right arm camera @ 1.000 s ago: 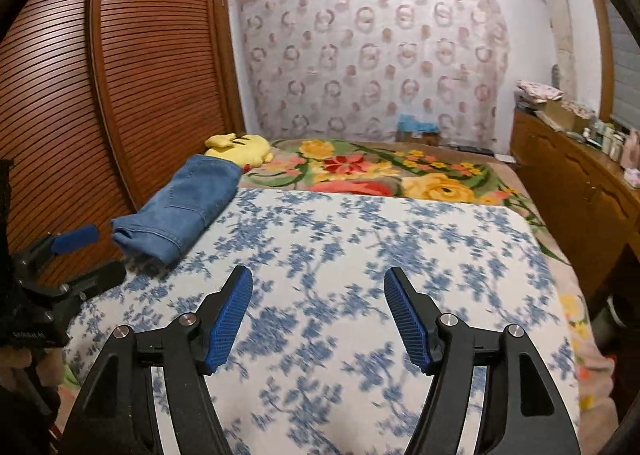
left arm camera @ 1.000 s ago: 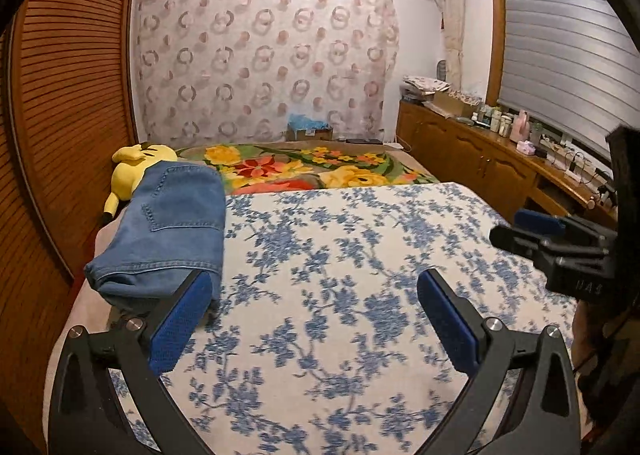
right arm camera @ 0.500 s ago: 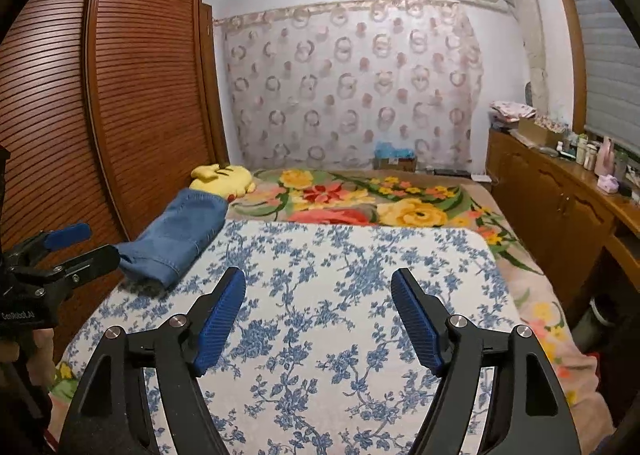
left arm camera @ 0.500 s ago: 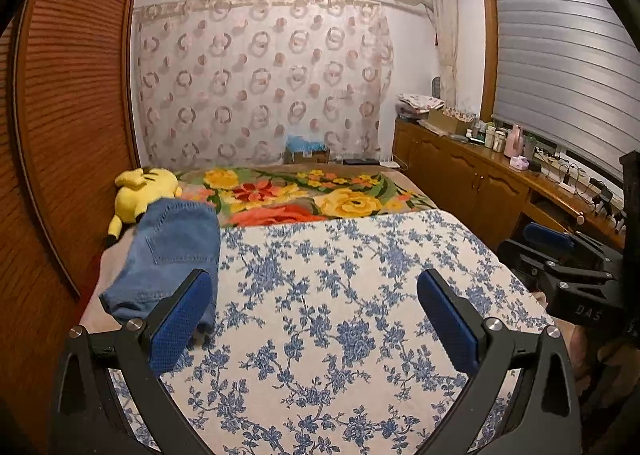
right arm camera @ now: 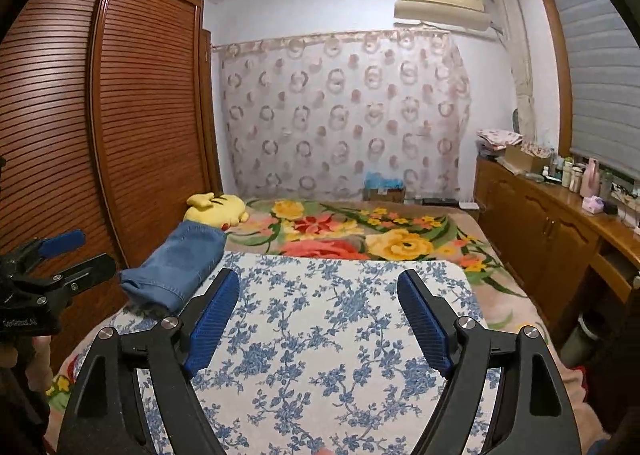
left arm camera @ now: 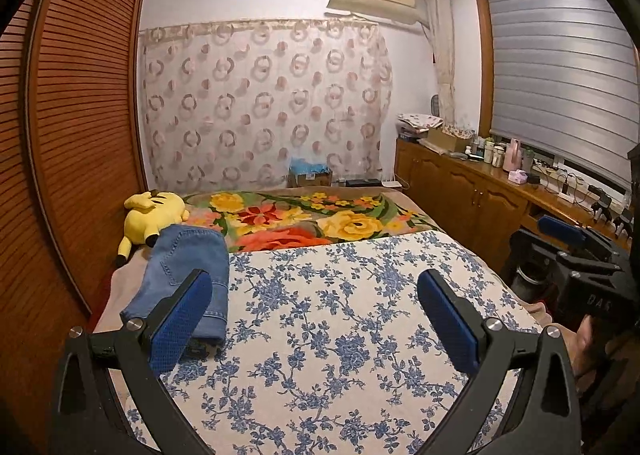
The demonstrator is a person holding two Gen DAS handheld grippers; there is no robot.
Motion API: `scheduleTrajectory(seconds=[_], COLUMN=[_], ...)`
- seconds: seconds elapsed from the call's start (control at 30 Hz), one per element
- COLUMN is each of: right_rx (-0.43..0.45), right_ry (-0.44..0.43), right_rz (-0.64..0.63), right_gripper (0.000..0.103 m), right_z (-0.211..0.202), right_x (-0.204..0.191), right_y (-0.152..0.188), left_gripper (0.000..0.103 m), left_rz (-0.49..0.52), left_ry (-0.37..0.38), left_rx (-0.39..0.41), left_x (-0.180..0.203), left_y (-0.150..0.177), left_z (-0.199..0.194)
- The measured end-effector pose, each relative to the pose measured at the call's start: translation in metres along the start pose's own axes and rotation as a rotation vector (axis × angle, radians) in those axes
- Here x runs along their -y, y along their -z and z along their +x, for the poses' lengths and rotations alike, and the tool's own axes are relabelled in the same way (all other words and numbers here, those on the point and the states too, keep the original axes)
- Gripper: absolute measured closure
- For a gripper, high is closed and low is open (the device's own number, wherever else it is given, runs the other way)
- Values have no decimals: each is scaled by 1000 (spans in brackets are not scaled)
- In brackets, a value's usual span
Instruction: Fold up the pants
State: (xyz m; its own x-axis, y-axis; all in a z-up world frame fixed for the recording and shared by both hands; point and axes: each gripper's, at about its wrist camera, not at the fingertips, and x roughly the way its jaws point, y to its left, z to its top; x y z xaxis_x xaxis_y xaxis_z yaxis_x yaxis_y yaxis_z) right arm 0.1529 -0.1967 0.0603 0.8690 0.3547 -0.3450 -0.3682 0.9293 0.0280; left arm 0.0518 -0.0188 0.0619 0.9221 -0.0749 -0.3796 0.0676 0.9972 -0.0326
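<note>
A: Largest item first?

B: Bed, under a blue-flowered sheet. It serves as the folding surface, so I place everything else against it.

A: Beyond the sheet?

B: Floral blanket, covering the far half of the bed. Wardrobe tight along the bed's left side; cabinets along its right, with bottles on top.

A: The pants?

B: Pants, blue denim, folded into a compact stack at the sheet's left edge, beside the wardrobe. Judging by the tidy stack set off to one side, the fold looks finished and the pants parked out of the way.

A: Anything near them?

B: Plush toy, yellow, at the far end of the pants, seemingly touching them. It would block sliding the stack farther up the bed.

A: Grippers?

B: Left gripper, jaws wide apart, nothing between them; its left finger overlaps the pants only in the picture, no contact visible. Right gripper, jaws opening, nothing but sheet behind the gap. Both hang above the near end of the bed, clear of the cloth, which suits hands done with a job.

A: Obstructions?

B: None on the sheet's middle. The wardrobe leaves little room left of the pants.
</note>
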Motion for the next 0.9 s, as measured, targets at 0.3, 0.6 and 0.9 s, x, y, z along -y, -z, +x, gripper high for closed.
scheduleTrajectory(seconds=[0.3, 0.6, 0.9], right_rx=[3, 1, 1], right_ry=[8, 5, 6], right_rz=[-2, -1, 0], right_gripper=[20, 20, 20], right_z=[5, 5, 7], right_x=[-1, 2, 4], right_y=[3, 3, 3], left_gripper=[0, 0, 0], left_rz=[-12, -10, -11], left_ry=[-13, -17, -16], left_rx=[-1, -2, -3], left_x=[-6, -6, -6], left_y=[2, 2, 2], left_z=[1, 1, 1])
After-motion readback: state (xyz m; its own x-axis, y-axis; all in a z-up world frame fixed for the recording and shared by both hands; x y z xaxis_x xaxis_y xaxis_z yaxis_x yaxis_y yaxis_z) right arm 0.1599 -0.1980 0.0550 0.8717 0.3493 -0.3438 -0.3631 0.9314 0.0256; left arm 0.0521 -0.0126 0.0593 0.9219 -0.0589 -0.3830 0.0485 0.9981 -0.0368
